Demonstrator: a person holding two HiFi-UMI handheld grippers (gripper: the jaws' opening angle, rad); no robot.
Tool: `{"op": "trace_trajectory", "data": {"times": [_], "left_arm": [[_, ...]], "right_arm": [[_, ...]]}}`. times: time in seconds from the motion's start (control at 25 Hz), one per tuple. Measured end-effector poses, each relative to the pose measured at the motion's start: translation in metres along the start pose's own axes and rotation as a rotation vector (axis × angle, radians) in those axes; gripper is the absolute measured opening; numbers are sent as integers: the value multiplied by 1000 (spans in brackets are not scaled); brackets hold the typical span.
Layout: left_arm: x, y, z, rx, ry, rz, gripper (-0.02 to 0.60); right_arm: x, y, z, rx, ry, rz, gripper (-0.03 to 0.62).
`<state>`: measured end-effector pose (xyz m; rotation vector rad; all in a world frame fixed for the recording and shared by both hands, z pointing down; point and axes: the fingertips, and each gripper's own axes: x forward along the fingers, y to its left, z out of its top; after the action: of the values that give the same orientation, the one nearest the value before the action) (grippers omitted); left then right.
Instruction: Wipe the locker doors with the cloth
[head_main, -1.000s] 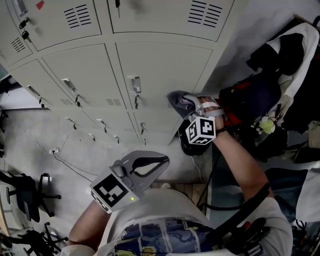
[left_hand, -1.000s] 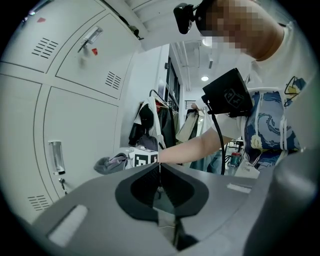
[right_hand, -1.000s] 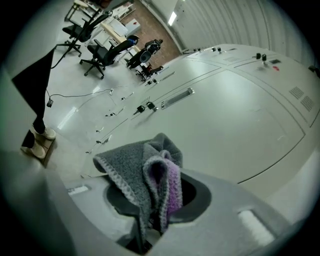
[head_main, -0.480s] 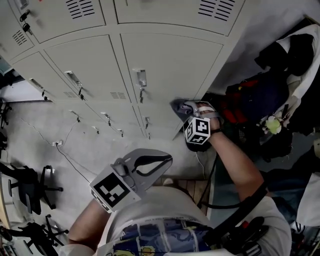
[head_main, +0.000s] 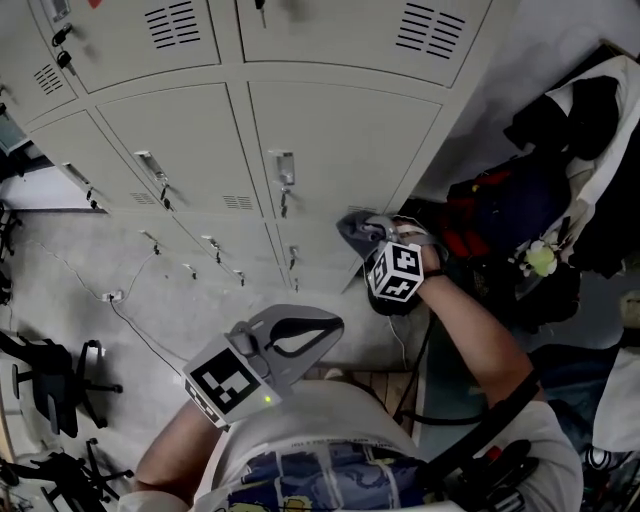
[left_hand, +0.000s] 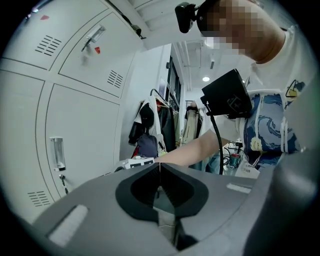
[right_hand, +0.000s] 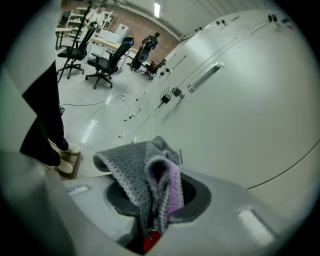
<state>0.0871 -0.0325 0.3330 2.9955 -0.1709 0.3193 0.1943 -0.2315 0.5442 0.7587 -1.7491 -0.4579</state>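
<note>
Right gripper (head_main: 374, 232): jaws clamped on a fold of the cloth, with only the fabric's thickness between them.
Left gripper (head_main: 330, 322): smooth grey plastic shell; jaws shut tip to tip with nothing between them, held low at 6 o'clock in the head view, well apart from the lockers.
Cloth (right_hand: 135, 172): grey looped terry with a lilac inner face, bunched into a soft fold.
Cloth's place: just past centre at 2 o'clock in the head view, by the lower right corner of the right-hand door; whether it touches the metal cannot be told.
Cloth's axis: runs from 4 to 10 o'clock in the head view, with its free end toward 10 o'clock and the door.
Locker doors (head_main: 340, 140): smooth, pale painted metal in flat rectangular panels, with louvred vents and a slim upright latch (head_main: 283, 168).
</note>
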Motion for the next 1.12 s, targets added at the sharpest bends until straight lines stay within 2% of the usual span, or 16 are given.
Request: {"op": "trace_trajectory", "data": {"times": [0.2, 0.4, 0.52, 0.64, 0.8, 1.12], "left_arm": [[0, -3, 2, 2, -31, -4, 9], [0, -7, 4, 4, -33, -22, 9], [3, -8, 4, 8, -47, -25, 9], [5, -12, 6, 12, -51, -30, 9], [5, -11, 8, 3, -66, -17, 9], [1, -3, 4, -22, -69, 16, 9]], "right_arm": [[-88, -49, 56, -62, -90, -71, 87], [-175, -131, 110, -81, -188, -258, 87], [-202, -176, 129, -115, -203, -373, 87], [-208, -205, 136, -136, -193, -440, 87], [-192, -214, 128, -157, -150, -446, 87], [-150, -184, 115, -143, -136, -389, 87]]}}
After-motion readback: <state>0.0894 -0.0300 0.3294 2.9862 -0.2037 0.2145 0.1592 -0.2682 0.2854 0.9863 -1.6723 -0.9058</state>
